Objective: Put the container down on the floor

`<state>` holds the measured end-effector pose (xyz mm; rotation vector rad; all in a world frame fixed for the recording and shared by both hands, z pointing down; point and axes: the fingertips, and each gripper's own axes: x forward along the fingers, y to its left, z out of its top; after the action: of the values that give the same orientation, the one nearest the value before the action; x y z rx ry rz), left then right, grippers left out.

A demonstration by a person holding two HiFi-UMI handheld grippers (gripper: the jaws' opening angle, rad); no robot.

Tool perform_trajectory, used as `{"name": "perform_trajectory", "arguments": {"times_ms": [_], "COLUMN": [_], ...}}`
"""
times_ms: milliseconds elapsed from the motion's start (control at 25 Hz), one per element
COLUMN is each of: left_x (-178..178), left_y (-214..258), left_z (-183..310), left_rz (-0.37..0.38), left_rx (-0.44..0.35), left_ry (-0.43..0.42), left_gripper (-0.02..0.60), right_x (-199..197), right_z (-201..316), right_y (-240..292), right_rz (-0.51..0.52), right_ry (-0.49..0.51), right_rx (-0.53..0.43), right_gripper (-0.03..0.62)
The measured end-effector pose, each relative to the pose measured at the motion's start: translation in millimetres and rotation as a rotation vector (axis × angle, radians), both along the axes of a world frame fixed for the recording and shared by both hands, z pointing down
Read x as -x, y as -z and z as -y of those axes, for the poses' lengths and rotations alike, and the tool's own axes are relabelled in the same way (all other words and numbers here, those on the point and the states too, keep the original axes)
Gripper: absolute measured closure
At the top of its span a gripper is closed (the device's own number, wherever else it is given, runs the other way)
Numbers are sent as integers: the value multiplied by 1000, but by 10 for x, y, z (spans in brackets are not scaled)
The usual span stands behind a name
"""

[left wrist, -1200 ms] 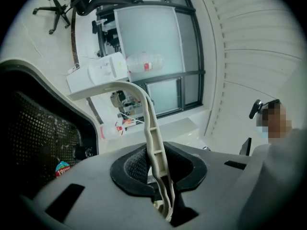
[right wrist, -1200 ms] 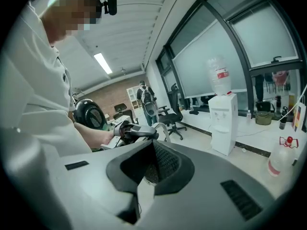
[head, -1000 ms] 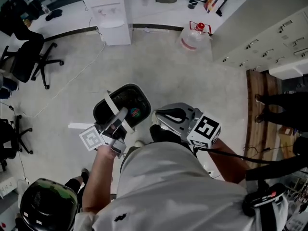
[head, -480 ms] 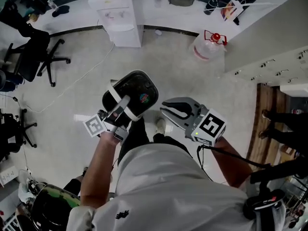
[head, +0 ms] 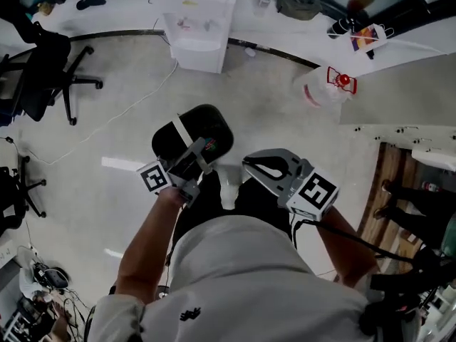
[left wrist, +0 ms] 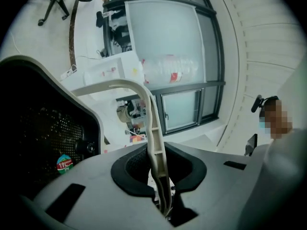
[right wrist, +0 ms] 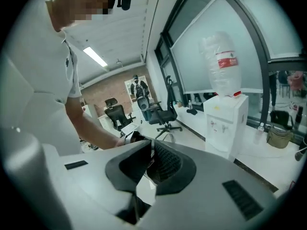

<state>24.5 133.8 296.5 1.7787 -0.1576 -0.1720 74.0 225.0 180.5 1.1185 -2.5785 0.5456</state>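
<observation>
Left gripper (head: pixel 189 164) fingers closing on handle (left wrist: pixel 154 128), container (head: pixel 206 130) carried forward, still off floor (head: pixel 128 155); right gripper (head: pixel 255 168) fingers together, empty

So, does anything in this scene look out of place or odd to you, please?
Only a loose white cable trails across the floor beside the office chair, a possible trip risk; the black container looks intact.
</observation>
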Motion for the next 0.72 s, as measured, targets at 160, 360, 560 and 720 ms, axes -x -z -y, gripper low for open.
{"name": "perform_trajectory", "arguments": {"times_ms": [160, 360, 560, 720], "left_x": [58, 146, 143, 153], "left_y": [-401, -905, -1400, -1968], "left_z": [630, 1304, 1858, 2177], "left_rz": [65, 105, 102, 129], "left_rx": [-10, -15, 17, 37], "left_ry": [-13, 54, 123, 157], "left_gripper": [529, 531, 531, 531], "right_x": [110, 314, 425, 413], "right_z": [738, 1430, 2006, 2291], "right_y": [-322, -903, -1394, -1821], "right_rz": [9, 1, -1, 2], "right_ry": [29, 174, 273, 320], "right_rx": [68, 183, 237, 290], "right_gripper": [576, 576, 576, 576]}}
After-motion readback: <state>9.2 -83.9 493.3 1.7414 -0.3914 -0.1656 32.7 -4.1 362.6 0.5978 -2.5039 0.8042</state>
